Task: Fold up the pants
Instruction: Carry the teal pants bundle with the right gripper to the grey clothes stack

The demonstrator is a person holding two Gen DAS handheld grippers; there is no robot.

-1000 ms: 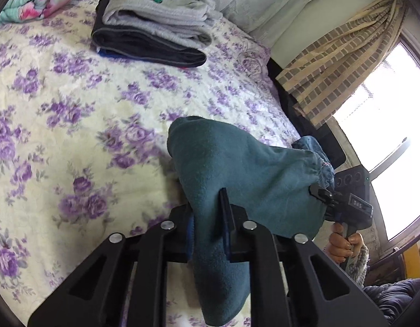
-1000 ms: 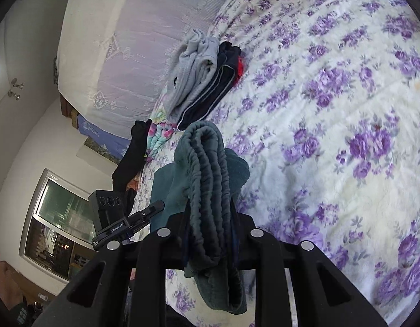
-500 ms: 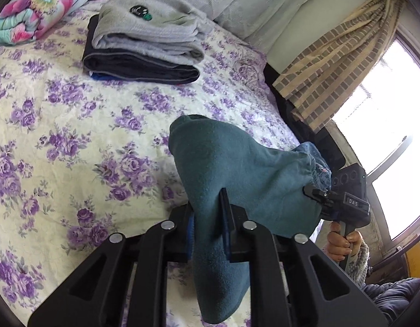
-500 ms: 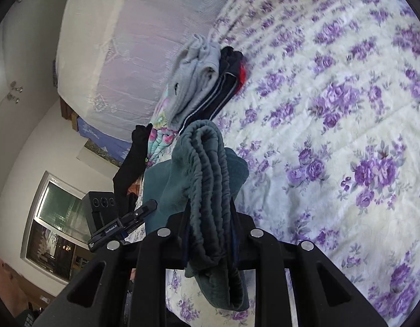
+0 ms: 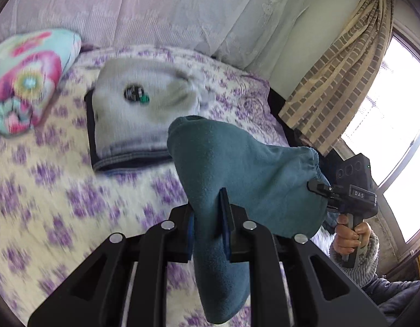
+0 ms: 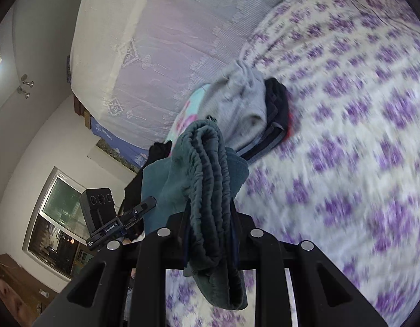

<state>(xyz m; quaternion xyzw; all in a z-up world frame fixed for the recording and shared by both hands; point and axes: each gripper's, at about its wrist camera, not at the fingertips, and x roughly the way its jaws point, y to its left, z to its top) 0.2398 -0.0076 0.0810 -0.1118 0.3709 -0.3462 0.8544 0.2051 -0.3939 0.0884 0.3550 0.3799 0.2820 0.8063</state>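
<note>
The folded teal fleece pants [image 5: 237, 169] hang in the air between my two grippers, above the bed. My left gripper [image 5: 208, 220] is shut on one folded end, which droops below the fingers. My right gripper [image 6: 210, 234] is shut on the gathered elastic waistband [image 6: 207, 163]. The right gripper also shows in the left wrist view [image 5: 346, 190], held by a hand at the pants' far end. The left gripper shows in the right wrist view [image 6: 122, 220].
A stack of folded clothes, grey on top of dark [image 5: 136, 114], lies on the floral bedspread [image 5: 46, 190] just beyond the pants; it also shows in the right wrist view [image 6: 250, 109]. A colourful pillow [image 5: 27, 79] sits at the left. A curtain [image 5: 337, 81] and window are at the right.
Both grippers have carried the pants forward across the bed toward the stack of folded clothes, which now looks much closer. Both grips are unchanged.
</note>
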